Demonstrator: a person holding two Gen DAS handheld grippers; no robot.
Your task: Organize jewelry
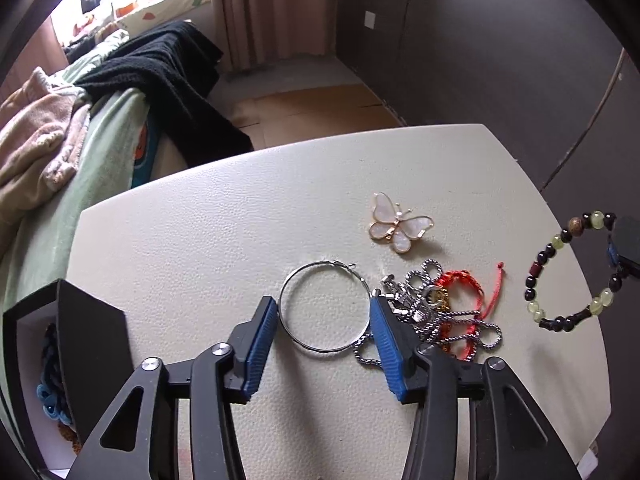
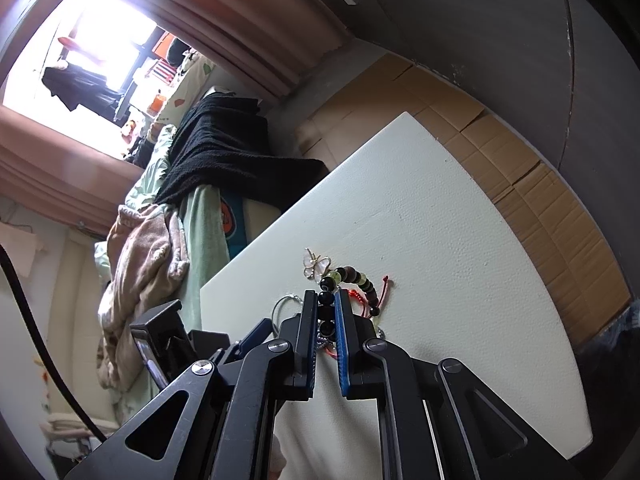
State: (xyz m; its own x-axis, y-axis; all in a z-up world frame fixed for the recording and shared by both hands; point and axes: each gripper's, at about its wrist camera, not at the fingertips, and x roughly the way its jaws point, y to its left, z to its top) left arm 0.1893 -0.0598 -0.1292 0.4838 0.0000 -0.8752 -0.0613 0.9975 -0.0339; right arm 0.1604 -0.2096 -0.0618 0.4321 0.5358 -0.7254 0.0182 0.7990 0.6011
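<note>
A cream-white bench [image 1: 224,240] fills the middle of both views, with a bed [image 1: 60,184] piled with blankets and a black throw beyond its far edge. At the bench's left edge, just left of the left hand-held gripper [image 1: 323,316], stands an open black jewelry box [image 1: 86,344] with a blue braided piece already inside.

The left hand-held gripper points down at the bench with its blue pads spread apart. A thin silver hoop [image 1: 323,307] lies flat between them; the right pad sits at the hoop's rim, the left pad just clear of it, so nothing is gripped. Just right of that gripper lies a tangle of silver chains [image 1: 430,316] and a red cord bracelet [image 1: 468,296]. Ahead and to the right rests a pearly butterfly brooch [image 1: 400,224].

The right hand-held gripper [image 2: 327,298] is closed on a beaded bracelet [image 2: 352,278] of dark and pale green beads, holding it at the far right of the left gripper.

The sorting looks partly done: one piece boxed, several loose. The hoop appears to be the piece now in hand. Picking it up would call for closing the pads squarely across the thin wire, which may slip on the flat surface, then carrying it left to the box.
</note>
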